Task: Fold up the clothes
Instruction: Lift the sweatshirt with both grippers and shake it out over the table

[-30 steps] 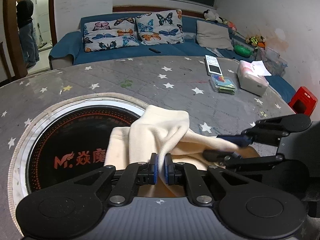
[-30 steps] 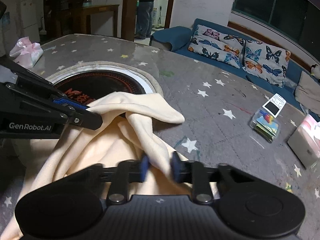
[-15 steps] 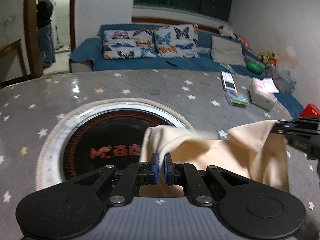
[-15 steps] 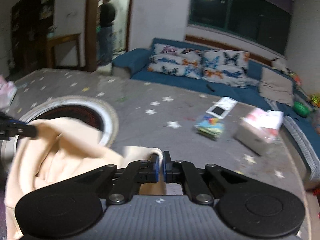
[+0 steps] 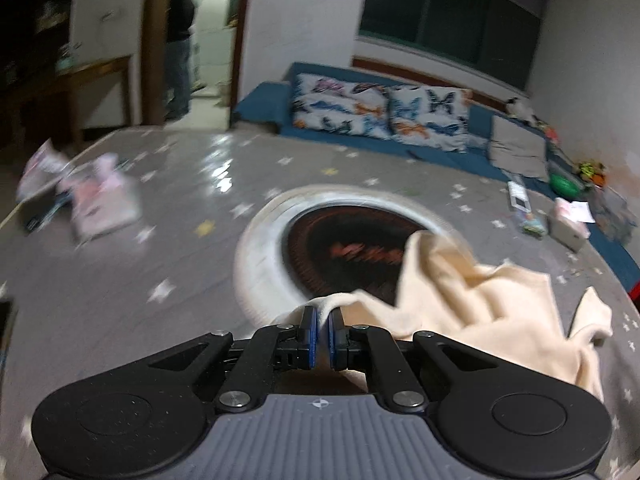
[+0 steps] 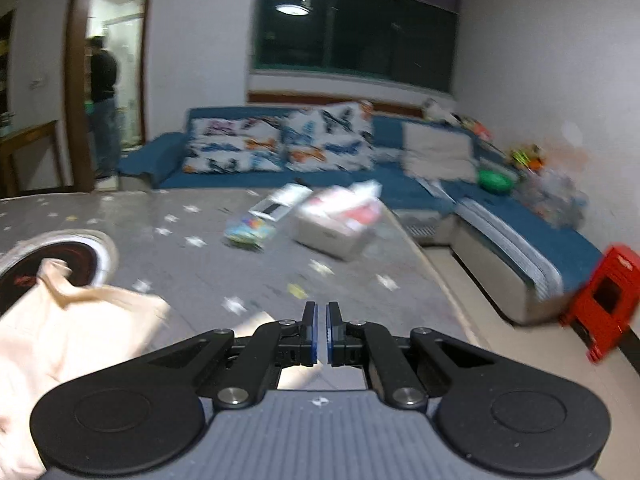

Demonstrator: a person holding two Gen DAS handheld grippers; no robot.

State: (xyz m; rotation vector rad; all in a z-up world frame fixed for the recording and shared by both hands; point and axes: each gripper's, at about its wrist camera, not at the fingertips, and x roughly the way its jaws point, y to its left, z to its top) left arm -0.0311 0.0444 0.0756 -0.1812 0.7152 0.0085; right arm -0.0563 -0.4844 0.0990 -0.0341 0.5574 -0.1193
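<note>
A cream garment [image 5: 480, 304] hangs spread over the grey star-patterned table [image 5: 120, 280], partly over the round cooktop inset [image 5: 344, 248]. My left gripper [image 5: 322, 320] is shut on an edge of the cream garment, which trails to the right. In the right wrist view the garment [image 6: 68, 320] hangs at the lower left. My right gripper [image 6: 322, 316] has its jaws closed; a strip of cream cloth shows just under the fingers, so it seems to pinch the garment's other edge. Both views are motion-blurred.
A tissue box [image 6: 340, 224], a colourful packet [image 6: 250, 232] and a remote [image 6: 280, 204] lie at the table's far right. Pink packets [image 5: 100, 204] lie at its left. A blue sofa [image 6: 280, 152] stands behind, a red stool [image 6: 604, 300] at the right, a person [image 5: 180, 40] in the doorway.
Both grippers have swung apart, the left to the left and the right to the right, stretching the garment out between them. Each gripper has left the other's view.
</note>
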